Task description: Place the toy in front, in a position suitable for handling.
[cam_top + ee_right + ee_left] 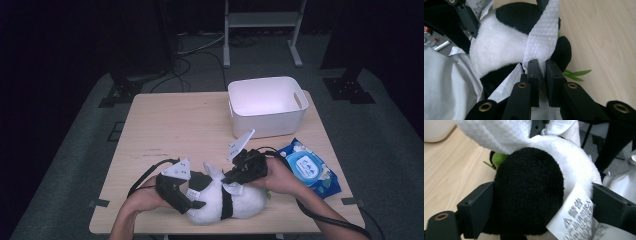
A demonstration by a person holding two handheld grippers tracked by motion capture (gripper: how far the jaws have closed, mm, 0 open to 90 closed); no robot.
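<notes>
Plush panda [235, 202] lies at the near edge of the light wood bench [175, 125], between the person's two hands. White body, black limbs, black band across the middle.

Left gripper [192, 204]: jaws spread wide and set on either side of a black furry part of the panda; in the left gripper view both jaw faces press against the black plush [529, 192]. A white printed care tag [574, 222] sits by the jaw at the right of that view. A bit of green leaf trim [499, 158] shows behind the black fur.

Right gripper [231, 179]: jaws nearly closed, pinching a white textured wipe [541, 40] that drapes over the panda's body. Green plush leaves [576, 73] poke out beside the panda on the bench in the right gripper view.

White plastic bin [295, 117] stands at the far right of the bench, well apart from the panda. A blue wet-wipe pack [310, 167] lies flat near the right hand, in front of the bin.
</notes>
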